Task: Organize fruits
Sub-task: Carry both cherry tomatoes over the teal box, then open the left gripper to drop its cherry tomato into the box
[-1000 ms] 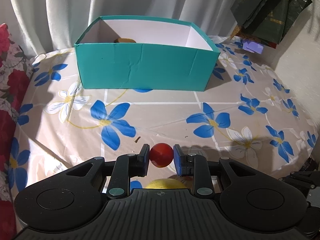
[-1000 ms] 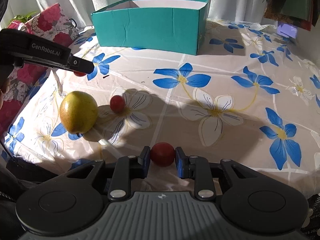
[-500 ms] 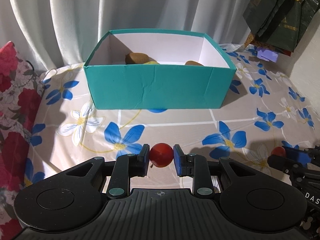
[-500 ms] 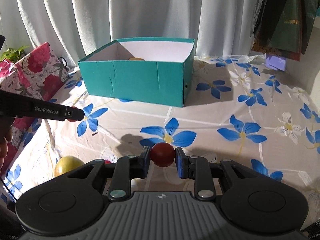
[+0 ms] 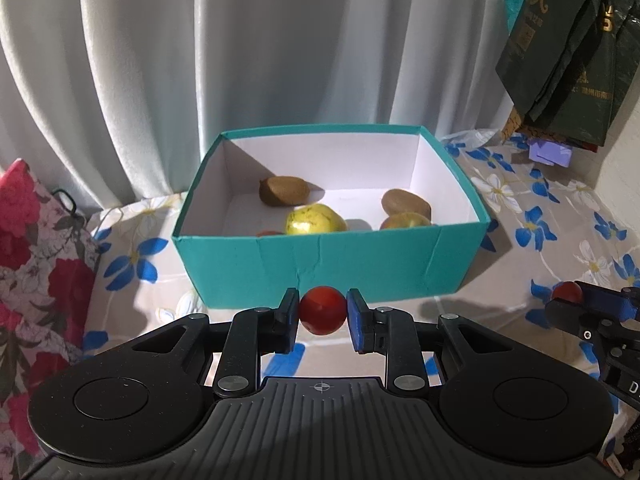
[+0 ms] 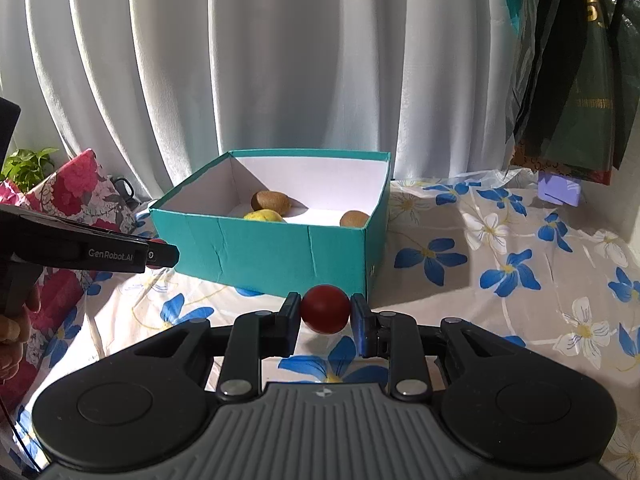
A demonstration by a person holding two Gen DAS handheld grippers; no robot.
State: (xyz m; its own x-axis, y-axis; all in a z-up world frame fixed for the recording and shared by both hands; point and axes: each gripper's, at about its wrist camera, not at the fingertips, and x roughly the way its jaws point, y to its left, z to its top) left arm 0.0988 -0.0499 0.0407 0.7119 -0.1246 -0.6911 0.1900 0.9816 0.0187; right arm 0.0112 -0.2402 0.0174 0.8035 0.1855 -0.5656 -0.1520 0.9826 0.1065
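Right now both claws are clamped on small red fruit. The left claw (image 5: 322,316) pinches a tomato (image 5: 322,310) between its pads, held up in the air just short of the near wall of the teal box (image 5: 320,264). The right claw (image 6: 325,316) grips a darker red tomato (image 6: 325,309) the same way, a little short of the box's near corner. Beyond both claws, inside the box, lie two kiwis (image 5: 284,191), a yellow pear (image 5: 315,220), an apple (image 5: 405,222) and a sliver of something red (image 5: 269,233) behind the near wall. The box sits on a blue-flowered cloth (image 6: 500,264), with white curtains (image 5: 280,60) behind it. A hand (image 6: 10,332) shows at the left edge of the right view, holding the left claw.
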